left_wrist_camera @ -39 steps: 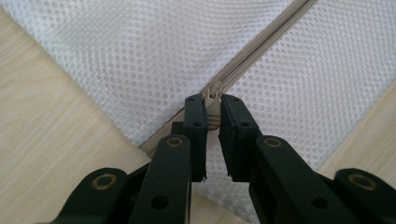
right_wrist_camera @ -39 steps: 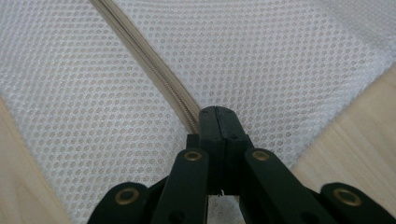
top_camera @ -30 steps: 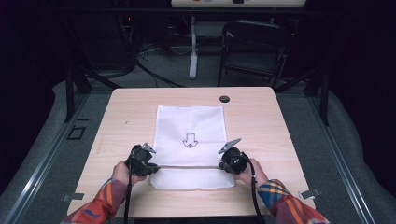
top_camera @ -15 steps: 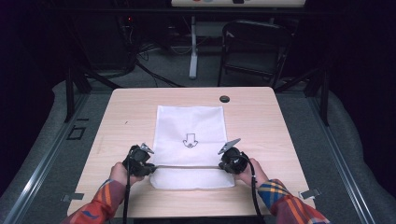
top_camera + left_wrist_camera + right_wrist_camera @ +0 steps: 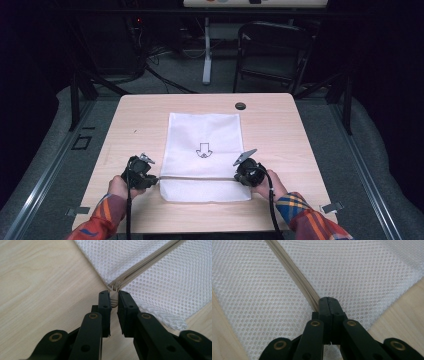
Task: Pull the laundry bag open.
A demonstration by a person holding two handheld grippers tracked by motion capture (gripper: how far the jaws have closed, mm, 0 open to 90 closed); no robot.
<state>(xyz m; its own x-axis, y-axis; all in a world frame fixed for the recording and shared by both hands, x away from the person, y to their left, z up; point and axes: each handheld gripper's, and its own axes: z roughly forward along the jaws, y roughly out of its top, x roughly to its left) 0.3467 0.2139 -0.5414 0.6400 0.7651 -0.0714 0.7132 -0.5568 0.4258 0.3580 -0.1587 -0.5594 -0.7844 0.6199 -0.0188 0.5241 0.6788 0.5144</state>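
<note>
A white mesh bag (image 5: pixel 202 135) with a small arrow print lies flat in the middle of the wooden table (image 5: pixel 135 120). A beige zipper (image 5: pixel 197 177) runs across it near the front edge. At the zipper's left end my left gripper (image 5: pixel 150 179) is shut on the beige zipper pull (image 5: pixel 114 301), which sits between its jaws (image 5: pixel 114 293). My right gripper (image 5: pixel 241 176) is at the zipper's right end. Its jaws (image 5: pixel 328 300) are pressed together, pinching the bag at the zipper tape (image 5: pixel 294 272). Both grippers rest low on the table, each held by a hand in a plaid sleeve.
A black round grommet (image 5: pixel 240 105) sits in the table's far edge, beyond the bag. Bare wood runs along both sides of the bag. Behind the table stand a dark folding chair (image 5: pixel 272 55) and cables on the floor.
</note>
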